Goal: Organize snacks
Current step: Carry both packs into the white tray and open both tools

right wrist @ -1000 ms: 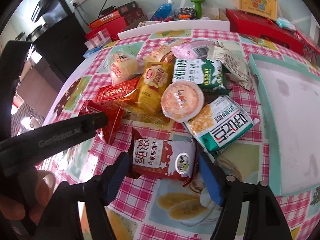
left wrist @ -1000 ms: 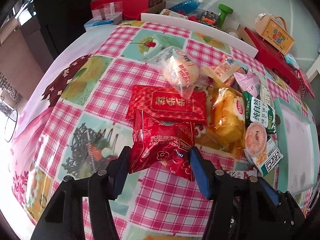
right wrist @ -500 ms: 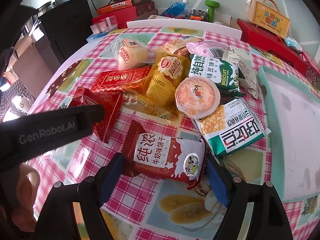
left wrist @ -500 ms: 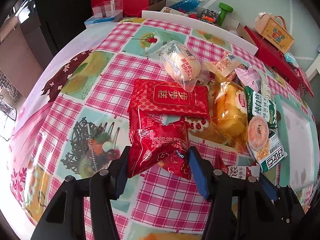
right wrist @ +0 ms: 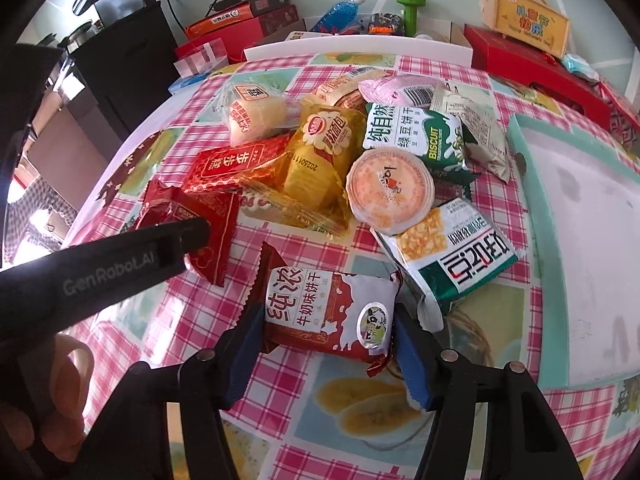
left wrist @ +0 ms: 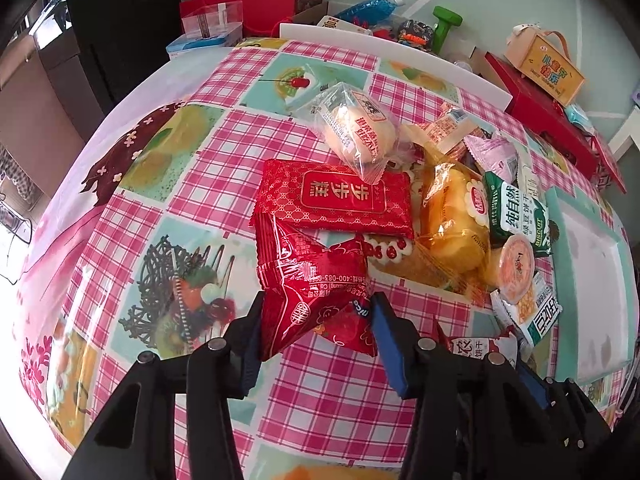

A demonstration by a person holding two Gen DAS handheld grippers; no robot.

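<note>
My left gripper [left wrist: 316, 332] has its jaws closing, and both blue pads press the ends of a shiny red snack packet [left wrist: 312, 276], which buckles upward between them. From the right wrist view that same red packet [right wrist: 212, 216] sits under the left gripper's black finger [right wrist: 120, 256]. My right gripper [right wrist: 328, 340] is also closing, its pads against both ends of a red-and-white milk biscuit packet [right wrist: 320, 312] lying on the checked tablecloth [right wrist: 304, 452]. Behind lies a pile of several snacks: a flat red packet [left wrist: 340, 196], a bun in clear wrap [left wrist: 356, 132], yellow bread [right wrist: 320, 152].
A jelly cup [right wrist: 390, 188], a green biscuit bag [right wrist: 412, 136] and a green-white corn packet [right wrist: 452, 248] lie right of the pile. A teal-rimmed white tray [right wrist: 518, 136] fills the table's right side. Red boxes [right wrist: 532, 64] and a green dumbbell [right wrist: 410, 10] stand beyond the far edge. A hand [right wrist: 60, 380] shows lower left.
Both pairs of jaws have narrowed onto their packets. The red packet has crumpled and bulged up between the left pads. The right pads have come in against the milk biscuit packet's ends.
</note>
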